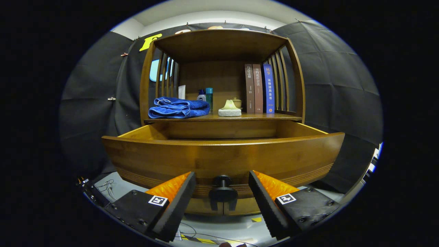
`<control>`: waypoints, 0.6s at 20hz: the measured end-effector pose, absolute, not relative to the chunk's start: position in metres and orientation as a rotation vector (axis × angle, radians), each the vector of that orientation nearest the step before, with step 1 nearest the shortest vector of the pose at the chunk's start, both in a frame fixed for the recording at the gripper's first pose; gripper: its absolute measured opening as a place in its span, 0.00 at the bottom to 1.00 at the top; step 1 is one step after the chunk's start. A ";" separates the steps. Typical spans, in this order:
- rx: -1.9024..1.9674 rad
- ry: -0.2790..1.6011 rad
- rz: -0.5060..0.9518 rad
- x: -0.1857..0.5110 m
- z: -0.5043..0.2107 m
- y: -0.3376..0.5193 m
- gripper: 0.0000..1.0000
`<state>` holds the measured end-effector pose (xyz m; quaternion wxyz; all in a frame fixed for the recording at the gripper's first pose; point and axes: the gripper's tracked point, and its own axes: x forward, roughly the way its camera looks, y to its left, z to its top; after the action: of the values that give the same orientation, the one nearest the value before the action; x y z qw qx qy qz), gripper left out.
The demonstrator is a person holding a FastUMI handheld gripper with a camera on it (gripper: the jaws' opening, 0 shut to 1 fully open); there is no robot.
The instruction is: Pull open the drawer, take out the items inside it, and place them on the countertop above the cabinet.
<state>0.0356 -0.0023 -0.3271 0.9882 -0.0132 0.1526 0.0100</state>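
Gripper view: gripper [222, 185] level, fingers spread, flanking black knob [223, 192] untouched at lower centre. Drawer [223, 156] pulled open mid-frame. Countertop [260, 116] above carries blue towel [178, 107], sponge [229, 110], books [259, 88].

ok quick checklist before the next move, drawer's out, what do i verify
1. Drawer pulled out far enough to reach in: ok.
2. Tongs open, fingers apart and off the knob that sits between them: ok.
3. Items left inside the drawer: cannot tell, its front panel hides the floor.
4. Free space on the countertop: ok, a bare patch lies in front of the books.
5. Blue towel and sponge already on the countertop: ok.
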 end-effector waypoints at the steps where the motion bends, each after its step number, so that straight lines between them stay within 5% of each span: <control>1: -0.021 0.310 0.012 0.038 -0.329 -0.002 0.99; 12: -0.025 0.262 0.011 0.052 -0.324 -0.002 0.99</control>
<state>0.0519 -0.0023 -0.3235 0.9913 -0.0123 0.1306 0.0054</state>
